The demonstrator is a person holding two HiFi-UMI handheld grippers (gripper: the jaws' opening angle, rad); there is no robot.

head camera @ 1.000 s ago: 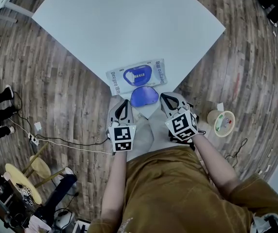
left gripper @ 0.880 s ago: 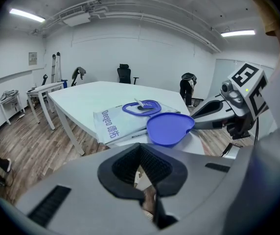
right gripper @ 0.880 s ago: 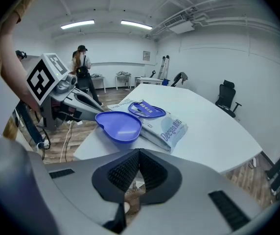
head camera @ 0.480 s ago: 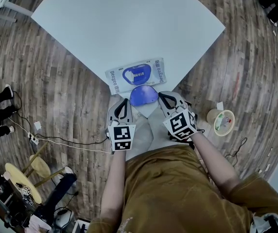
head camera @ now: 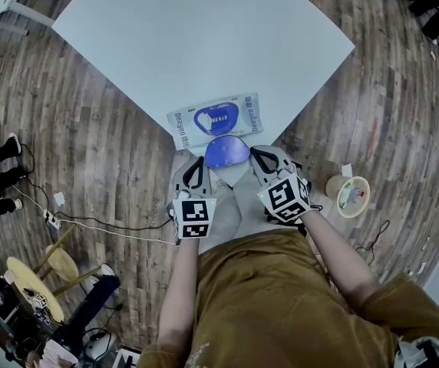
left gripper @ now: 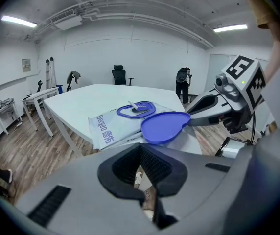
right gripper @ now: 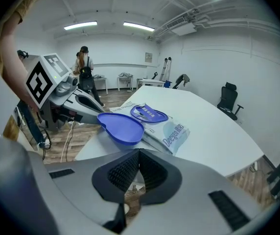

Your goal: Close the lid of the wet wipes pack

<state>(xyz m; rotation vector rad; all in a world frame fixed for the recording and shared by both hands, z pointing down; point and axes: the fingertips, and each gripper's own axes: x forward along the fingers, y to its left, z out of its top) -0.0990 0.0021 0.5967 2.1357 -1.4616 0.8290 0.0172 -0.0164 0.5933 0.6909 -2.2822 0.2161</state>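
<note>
Expect a soft, light wipes pack [head camera: 179, 127]; its stiff lid [head camera: 227, 152] lies open, near side. Left gripper [head camera: 197, 162], right gripper [head camera: 255, 152]: fingers together, empty. Push the lid's near rim.

Just ahead of the left gripper [head camera: 196, 163] and the right gripper [head camera: 256, 152], the wet wipes pack [head camera: 217, 120] carries small print that is too fine to read in the head view. In the left gripper view the open lid [left gripper: 165, 126] covers the pack's near edge. The right gripper's tip reaches the lid's rim, but contact cannot be told. The counter [head camera: 204, 37] is cut off by the top edge, far beyond both grippers. Right of the right gripper, a bowl [head camera: 349, 193] on the floor holds something too small to name.
</note>
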